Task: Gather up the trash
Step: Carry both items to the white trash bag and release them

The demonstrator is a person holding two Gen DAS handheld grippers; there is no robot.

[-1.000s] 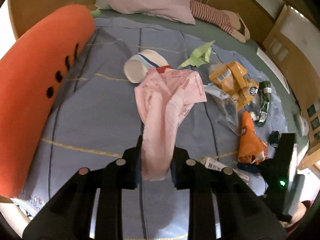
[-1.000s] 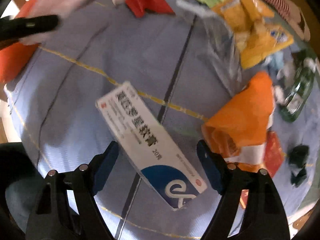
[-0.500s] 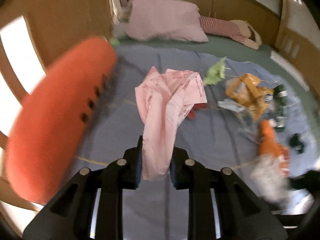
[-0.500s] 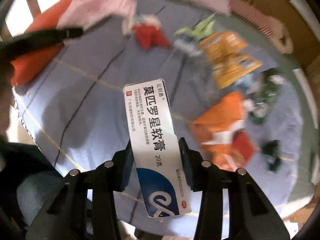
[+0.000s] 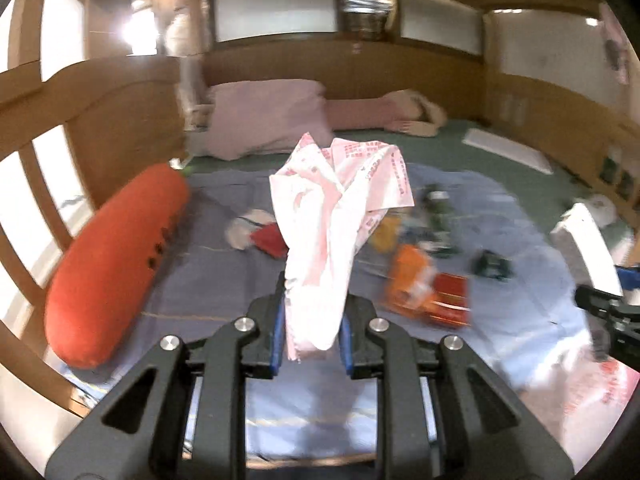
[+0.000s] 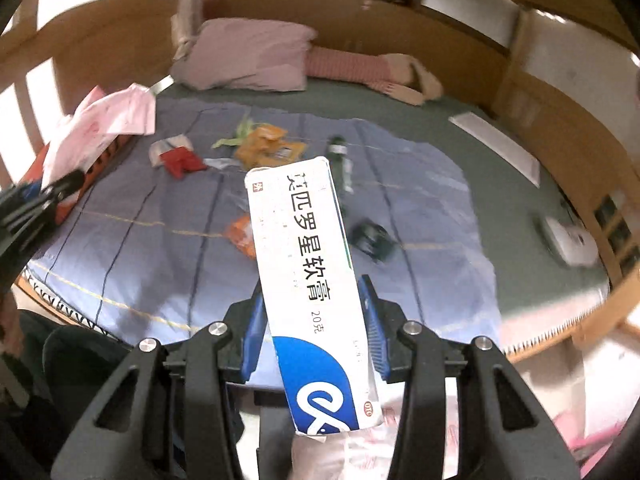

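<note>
Left gripper (image 5: pixel 312 334): clenched on the neck of the pink bag (image 5: pixel 340 216), held up so it hangs clear of the bed, likely to take trash.
Right gripper (image 6: pixel 314 330): clamped on the white box (image 6: pixel 308 276), lifted above the blue sheet (image 6: pixel 132 216).
Left behind: orange wrappers (image 5: pixel 416 284), a red packet (image 6: pixel 180 160) and a green bottle (image 6: pixel 340 160) lie mid-sheet, far from both grippers.
Carrot pillow (image 5: pixel 116 264): far left, just bedding.
</note>
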